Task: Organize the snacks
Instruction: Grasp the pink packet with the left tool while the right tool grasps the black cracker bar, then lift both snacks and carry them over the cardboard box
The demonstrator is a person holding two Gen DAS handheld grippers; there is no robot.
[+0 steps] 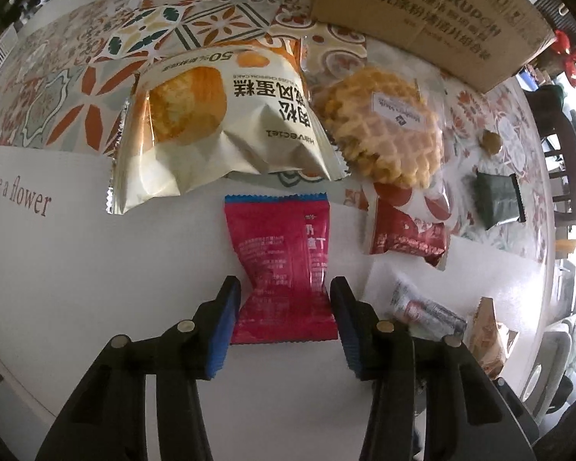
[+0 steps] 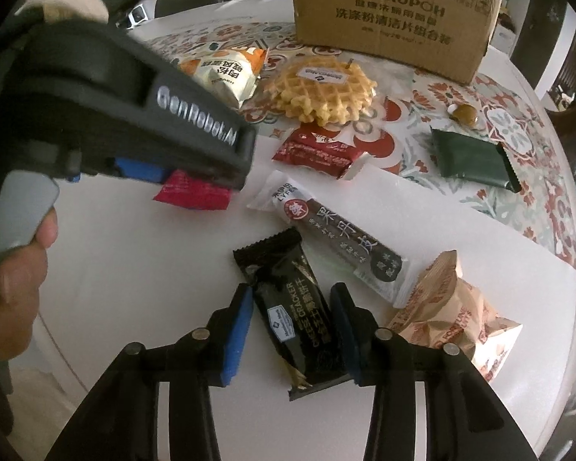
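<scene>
Left tongs pinching pink packet; right tongs clamping cracker bar. I'm squeezing gently, lifting straight off worktop.

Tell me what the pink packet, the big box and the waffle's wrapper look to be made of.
Pink packet: thin plastic or foil film, slightly glossy; it creases and has zigzag crimped ends. Big box: brown corrugated cardboard, matte, with printed black lettering and folded edges. Waffle's wrapper: clear plastic film, probably cellophane-like; the waffle shows through and the film catches glare.
</scene>
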